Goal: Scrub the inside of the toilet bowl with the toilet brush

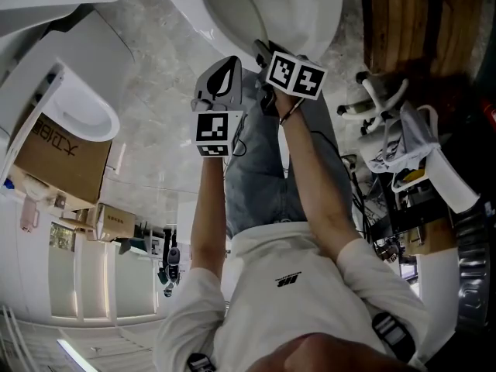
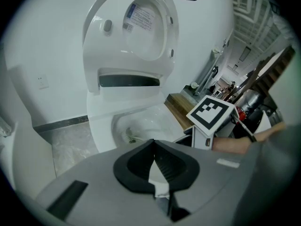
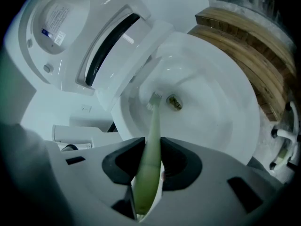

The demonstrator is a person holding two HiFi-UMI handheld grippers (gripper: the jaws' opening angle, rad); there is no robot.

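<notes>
Right gripper (image 3: 151, 149) clamped on the pale green plastic toilet brush (image 3: 153, 119), bristles down in the bowl.
Both black pads (image 3: 123, 161) squeeze the handle from either side, and the small white bristle head (image 3: 154, 97) is low inside the white ceramic toilet bowl (image 3: 216, 107), just beside a small brownish patch (image 3: 174, 102) at the bottom. Left gripper (image 2: 155, 160) hovers near the bowl's front, jaws pressed together on nothing, white lid (image 2: 141, 27) standing upright behind.

Toilet brush (image 3: 149, 149) reaches into toilet bowl (image 3: 221, 126), lid (image 3: 56, 18) behind.
</notes>
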